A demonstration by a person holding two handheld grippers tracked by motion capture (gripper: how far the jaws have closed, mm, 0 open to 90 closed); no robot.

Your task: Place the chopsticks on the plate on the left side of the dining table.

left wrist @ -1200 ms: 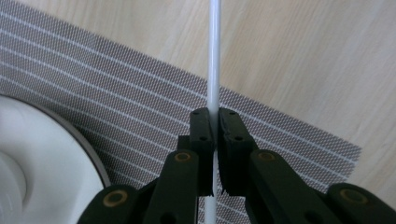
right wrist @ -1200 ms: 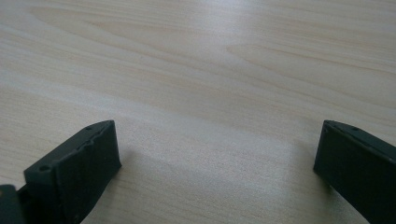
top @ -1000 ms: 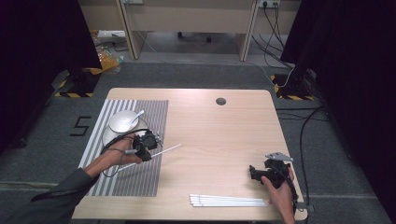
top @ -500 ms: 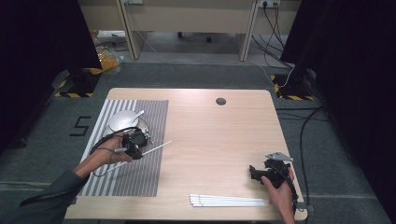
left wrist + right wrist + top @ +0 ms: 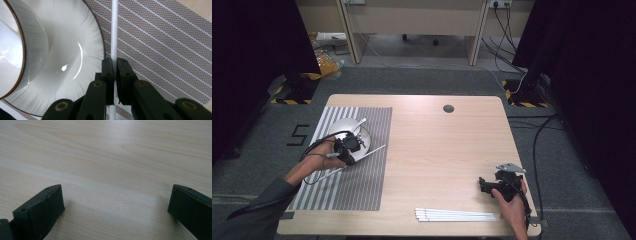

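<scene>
Held a white chopstick (image 5: 114, 32) pinched in the closed left gripper (image 5: 346, 146) over the striped placemat (image 5: 362, 185), just beside the white plate (image 5: 72, 50), likely for table setting, while right gripper (image 5: 493, 186) rested open on the counter (image 5: 442, 145).

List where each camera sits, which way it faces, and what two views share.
High view: above the near table edge, facing forward and down; forearms, left gripper, right gripper.
Left gripper view: looks along shut jaws down at white chopstick, plate, striped mat.
Right gripper view: open jaws over bare table.
Shared: chopstick, plate, mat.
</scene>
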